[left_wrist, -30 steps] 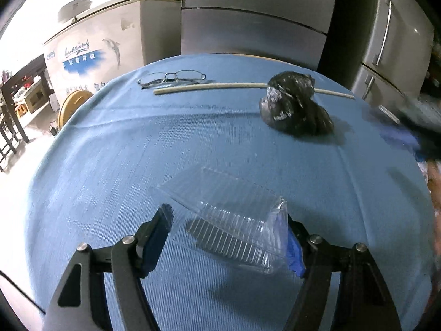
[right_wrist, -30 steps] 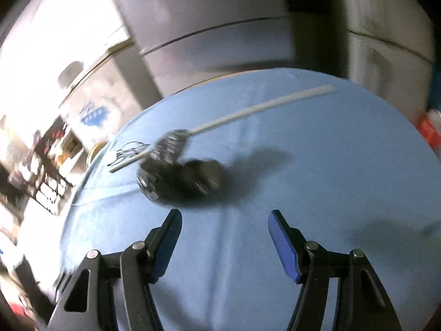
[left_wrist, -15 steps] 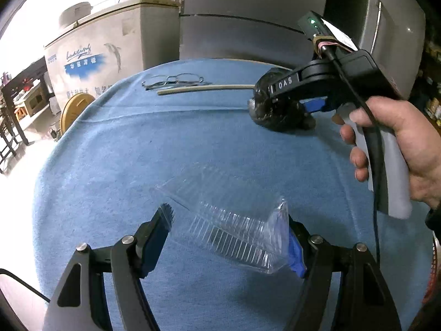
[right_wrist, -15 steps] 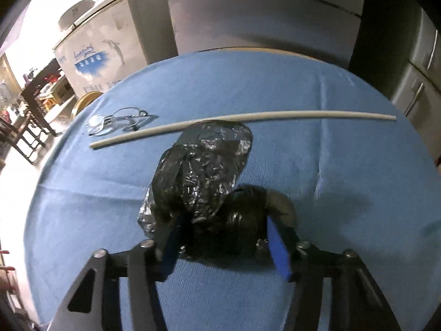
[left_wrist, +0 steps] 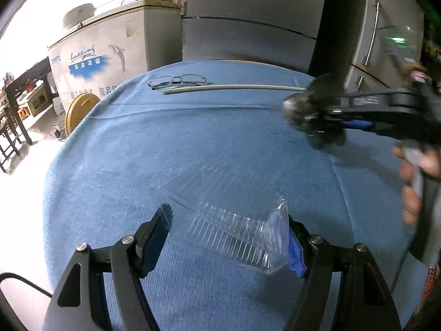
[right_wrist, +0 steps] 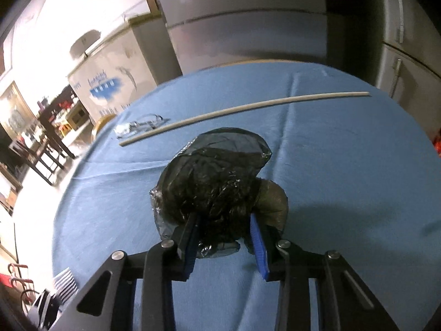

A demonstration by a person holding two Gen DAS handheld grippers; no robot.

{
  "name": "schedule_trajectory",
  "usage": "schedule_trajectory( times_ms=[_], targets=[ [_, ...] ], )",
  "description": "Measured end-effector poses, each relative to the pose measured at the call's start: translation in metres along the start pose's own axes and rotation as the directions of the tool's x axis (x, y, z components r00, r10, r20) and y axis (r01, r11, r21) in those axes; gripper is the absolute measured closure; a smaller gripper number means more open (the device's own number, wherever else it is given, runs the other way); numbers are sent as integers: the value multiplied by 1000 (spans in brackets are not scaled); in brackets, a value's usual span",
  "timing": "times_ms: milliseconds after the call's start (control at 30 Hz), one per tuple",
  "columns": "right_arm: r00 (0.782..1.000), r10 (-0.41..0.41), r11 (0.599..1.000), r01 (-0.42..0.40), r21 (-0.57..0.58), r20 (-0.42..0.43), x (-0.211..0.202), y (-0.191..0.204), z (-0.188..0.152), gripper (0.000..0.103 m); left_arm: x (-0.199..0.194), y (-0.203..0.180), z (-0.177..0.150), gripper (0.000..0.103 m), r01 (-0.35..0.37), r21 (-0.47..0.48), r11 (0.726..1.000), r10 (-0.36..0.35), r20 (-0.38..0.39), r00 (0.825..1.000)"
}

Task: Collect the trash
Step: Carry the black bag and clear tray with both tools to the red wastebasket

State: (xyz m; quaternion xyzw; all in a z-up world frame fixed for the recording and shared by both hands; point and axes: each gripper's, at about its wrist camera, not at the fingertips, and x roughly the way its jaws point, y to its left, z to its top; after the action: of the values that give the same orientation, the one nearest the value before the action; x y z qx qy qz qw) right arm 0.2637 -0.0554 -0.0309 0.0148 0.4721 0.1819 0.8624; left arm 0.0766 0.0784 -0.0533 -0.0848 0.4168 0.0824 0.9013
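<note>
Nearest in the left wrist view, the left gripper (left_wrist: 228,237) has its jaws set wide around a clear plastic clamshell container (left_wrist: 226,220), which lies on the blue cloth of the round counter (left_wrist: 137,149); the right pad touches the container's crumpled end, while the left pad stands just off its other edge, so no firm squeeze shows. Farther out and to the right in that view, a hand (left_wrist: 413,182) holds the right gripper (right_wrist: 224,229), blurred, with a crumpled black plastic bag (right_wrist: 217,182) at its tip and clear of the cloth. The right wrist view shows that gripper's jaws, which have just been closing, clamped on the bag's lower bunch, the blue pads pressing in from both sides and film bulging out around them. Beyond the bag, a long pale stick (right_wrist: 242,109) lies across the counter, and a pair of eyeglasses (left_wrist: 177,80) rests just beside its left end. Past the counter's far edge stand a white chest freezer (left_wrist: 102,55) and grey refrigerator doors (left_wrist: 248,16).
</note>
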Motion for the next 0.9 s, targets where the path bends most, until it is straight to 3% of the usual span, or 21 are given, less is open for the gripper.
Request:
schedule_trajectory(
  times_ms=[267,500,900],
  targets=[
    [999,5,998,-8,63,49,-72,-28,-57,66,-12,-31,-1,28,-11,52,999,12,-14,1000],
    [999,-14,986,7,165,42,-94,-65,-105,66,-24,-60,-9,28,-8,104,994,10,-17,1000],
    [997,2,972,-20,234,79,-122,-86,-132,66,-33,-82,-12,28,-2,148,989,6,-20,1000]
  ],
)
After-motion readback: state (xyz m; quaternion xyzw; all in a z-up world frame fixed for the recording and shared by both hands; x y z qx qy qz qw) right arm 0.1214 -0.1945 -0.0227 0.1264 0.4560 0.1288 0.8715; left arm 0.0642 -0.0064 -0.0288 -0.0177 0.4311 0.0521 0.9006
